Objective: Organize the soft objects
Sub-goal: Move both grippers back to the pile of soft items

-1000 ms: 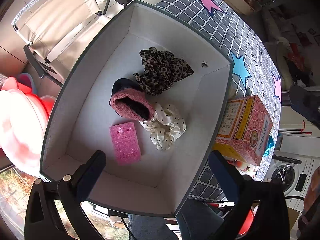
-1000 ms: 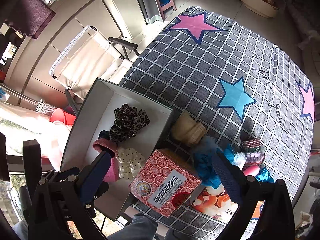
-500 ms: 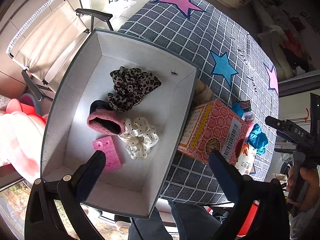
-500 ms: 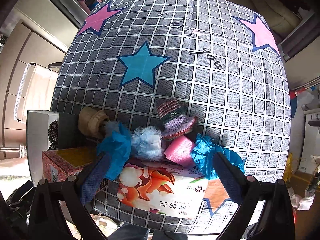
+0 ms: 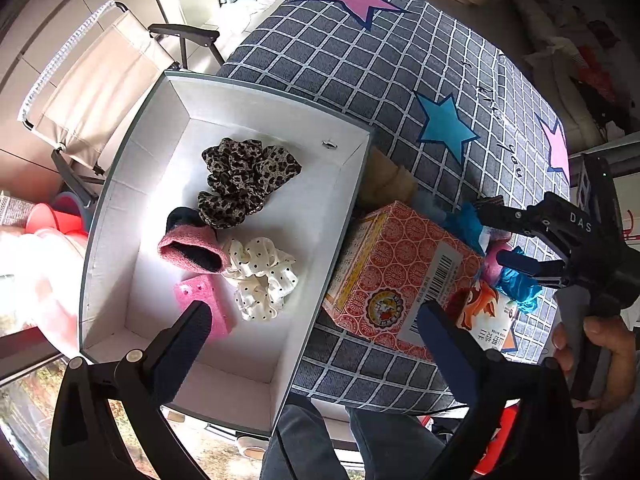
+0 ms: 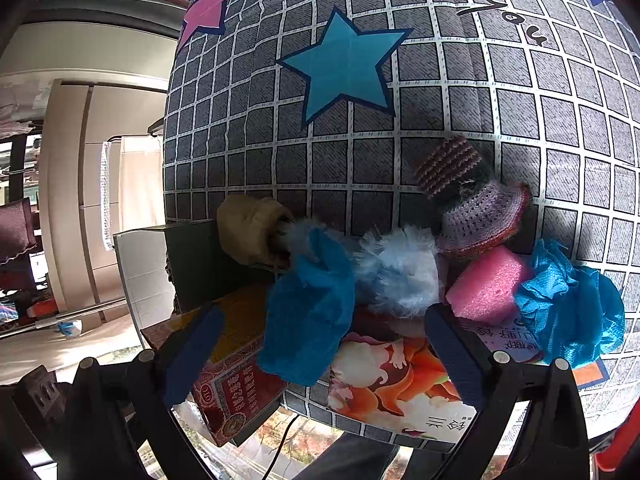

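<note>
A white box (image 5: 352, 184) holds a leopard scrunchie (image 5: 244, 178), a pink knit piece (image 5: 188, 250), a dotted cream scrunchie (image 5: 260, 276) and a pink sponge (image 5: 204, 304). My left gripper (image 5: 316, 332) is open and empty above the box's near edge. My right gripper (image 6: 324, 352) is open and empty, low over a pile on the table: blue cloth (image 6: 308, 308), pale blue fluffy ball (image 6: 396, 276), pink sponge (image 6: 486, 284), striped knit hat (image 6: 476, 208), tan soft piece (image 6: 250, 228), second blue cloth (image 6: 572, 304). The right gripper also shows in the left wrist view (image 5: 504, 236).
A red patterned carton (image 5: 400, 276) lies beside the box, with a tissue pack (image 6: 400, 380) next to it. The checked tablecloth with stars (image 6: 348, 68) covers the table. A folding chair (image 5: 100, 84) stands beyond the box. Red basins (image 5: 52, 220) sit at left.
My left gripper pulled back from the box, so the box looks smaller and the carton came into view. My right gripper swung from the box side and dropped close over the soft pile.
</note>
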Demonstrator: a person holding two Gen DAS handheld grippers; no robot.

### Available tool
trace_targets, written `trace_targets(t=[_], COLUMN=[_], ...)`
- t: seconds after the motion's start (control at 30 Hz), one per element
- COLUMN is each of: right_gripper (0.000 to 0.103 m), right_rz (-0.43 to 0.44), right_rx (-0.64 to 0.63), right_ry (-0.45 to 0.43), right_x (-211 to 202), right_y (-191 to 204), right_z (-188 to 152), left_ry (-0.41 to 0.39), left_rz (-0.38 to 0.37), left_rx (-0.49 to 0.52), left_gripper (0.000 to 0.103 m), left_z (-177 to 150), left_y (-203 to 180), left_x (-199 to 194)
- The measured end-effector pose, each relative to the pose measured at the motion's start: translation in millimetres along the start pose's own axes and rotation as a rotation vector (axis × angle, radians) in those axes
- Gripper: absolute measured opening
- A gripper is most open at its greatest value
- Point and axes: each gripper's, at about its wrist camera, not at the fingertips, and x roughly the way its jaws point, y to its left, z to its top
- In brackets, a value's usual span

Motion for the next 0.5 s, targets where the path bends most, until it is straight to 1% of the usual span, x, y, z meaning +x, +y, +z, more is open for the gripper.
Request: trace_targets(t=[0.07,0.13,0.17,0.23,0.33,0.4,0.5], right_gripper=[0.091,0.06,0.052,0.031,0.026,0.019,0.019], right_rz=[0.019,0.06,0.074,0.08,0.123,0.157,0.176], right_rx=[-0.002,0.022,0.039,0.065,0.092,0.115,0.151], right_ry=[0.029,0.072,0.095,0.125,0.086,0.036,-0.06], right_x=[10.5,22.3,28.2,36.5,26.0,7.7,-28.2], right_y=[5.2,5.7,4.9,1.7,-9.7,-20.4,-43.6], right_z=[2.0,2.8,3.1,3.2,8.4,16.2,30.9], left_ry=[-0.001,-0.001,0.0,-0.002,-0.008,-0.011,-0.017], left_rz=[0.015,0.022,0.024,0.028,0.029,0.019,-0.005], left_rx=[0.001,0.002,0.003,0.013,0.035,0.052,0.088], left_gripper=[0.103,0.103,0.103,0.103,0.103,0.103,0.103], left_z=[1.8,4.3,6.0,9.4,15.8,21.6,31.8], left_y=[-1.5,-3.7,-5.4,-10.2,-21.9,-33.7,-58.1], left_x=[-0.6,-1.6,-1.9,-3.1,-6.1,-7.3,-7.4])
